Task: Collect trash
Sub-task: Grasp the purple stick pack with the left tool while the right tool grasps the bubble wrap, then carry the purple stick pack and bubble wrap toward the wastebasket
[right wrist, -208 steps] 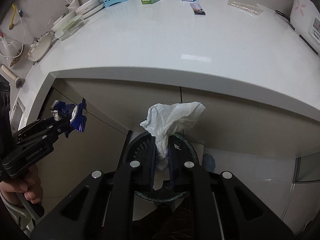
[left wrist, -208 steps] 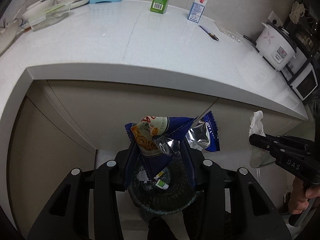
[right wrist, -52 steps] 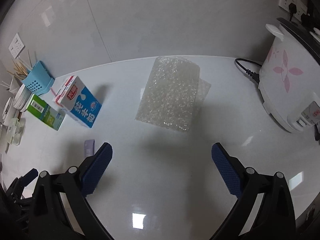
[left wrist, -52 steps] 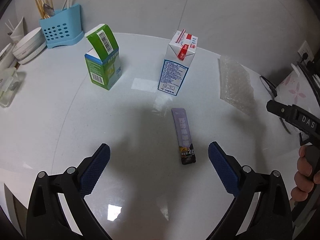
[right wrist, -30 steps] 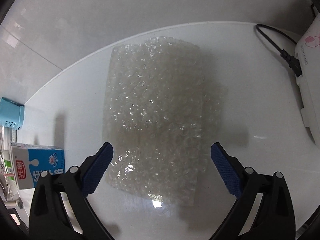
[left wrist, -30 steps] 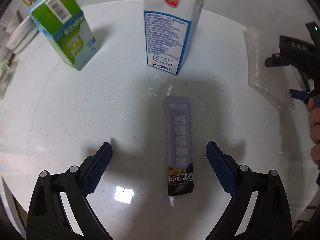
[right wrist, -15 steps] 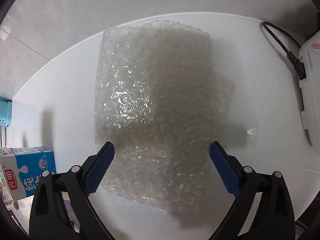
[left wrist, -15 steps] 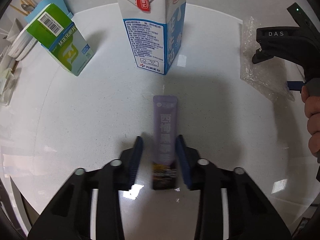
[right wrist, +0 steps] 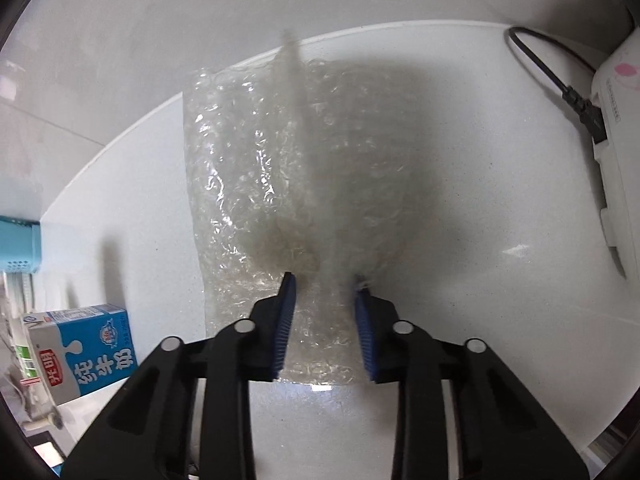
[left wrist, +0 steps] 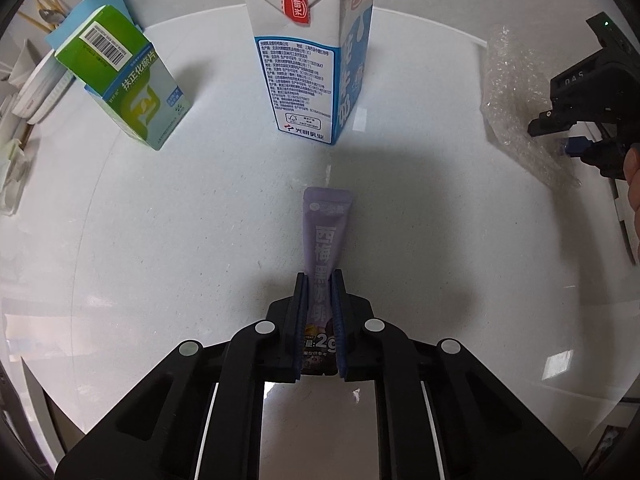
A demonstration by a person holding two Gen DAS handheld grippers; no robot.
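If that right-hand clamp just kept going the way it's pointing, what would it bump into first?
Most likely the bubble wrap bunched between the closing jaws of the right gripper, with the white countertop directly underneath; depth is hard to judge.

The sachet's [left wrist: 325,248] near end is hidden between the left gripper's [left wrist: 319,280] pads. The bubble wrap [right wrist: 280,168] is smeared by blur down its middle, and its near edge is covered by the closing right gripper [right wrist: 325,280]; whether the pads already press it cannot be told. The milk carton's [left wrist: 316,52] top, the cooker [right wrist: 616,128] and a hand [left wrist: 633,184] are cut off by frame edges. The holder [right wrist: 20,244] looks blurred.
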